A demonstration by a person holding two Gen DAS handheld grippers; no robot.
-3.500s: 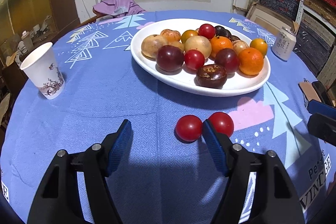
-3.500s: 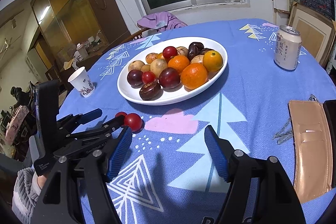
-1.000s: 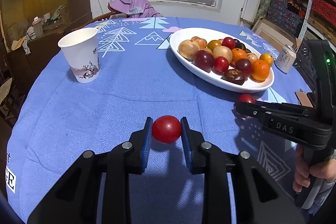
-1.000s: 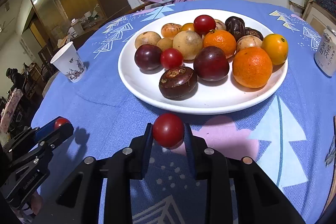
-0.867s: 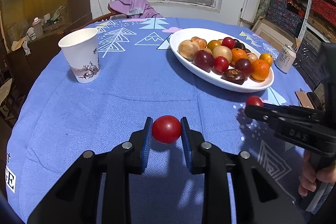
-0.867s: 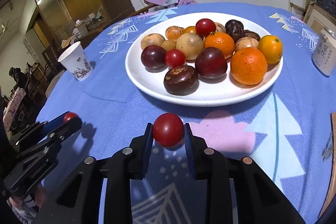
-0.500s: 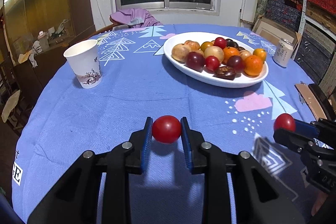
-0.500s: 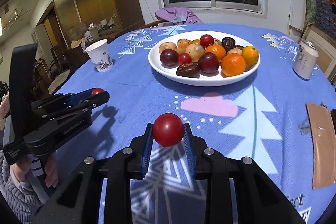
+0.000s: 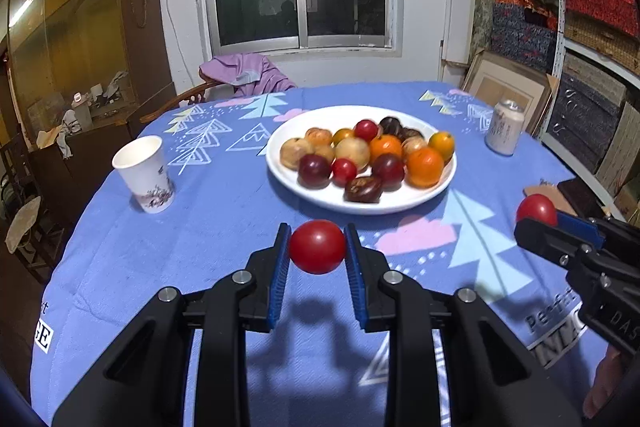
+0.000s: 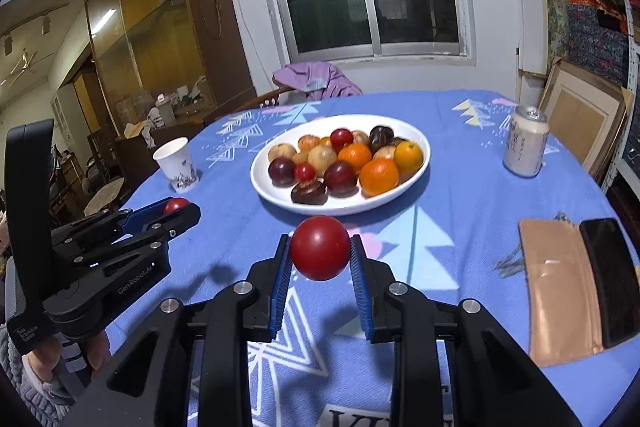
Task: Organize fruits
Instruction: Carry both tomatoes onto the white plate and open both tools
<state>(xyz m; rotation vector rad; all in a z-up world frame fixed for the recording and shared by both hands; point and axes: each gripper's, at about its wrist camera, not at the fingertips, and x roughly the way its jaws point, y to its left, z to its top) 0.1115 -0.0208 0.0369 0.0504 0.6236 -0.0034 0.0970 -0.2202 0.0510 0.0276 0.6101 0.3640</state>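
Note:
My left gripper (image 9: 317, 251) is shut on a red tomato (image 9: 317, 246), held above the blue tablecloth in front of the white plate (image 9: 280, 169). My right gripper (image 10: 320, 253) is shut on a second red tomato (image 10: 320, 247), also lifted off the cloth. The white plate (image 10: 260, 183) carries several fruits: oranges, dark plums, small red tomatoes, tan round fruits. In the left wrist view the right gripper (image 9: 538, 217) shows at the right edge with its tomato (image 9: 536, 207). In the right wrist view the left gripper (image 10: 178, 211) shows at the left with its tomato (image 10: 176, 204).
A paper cup (image 9: 145, 173) stands left of the plate. A drinks can (image 10: 525, 147) stands at the right. A tan wallet (image 10: 558, 287) and a dark phone (image 10: 610, 279) lie near the right edge. A chair with purple cloth (image 9: 248, 73) is behind the table.
Both grippers have pulled back from the plate and risen, each keeping its tomato. The plate now looks smaller and farther in both views.

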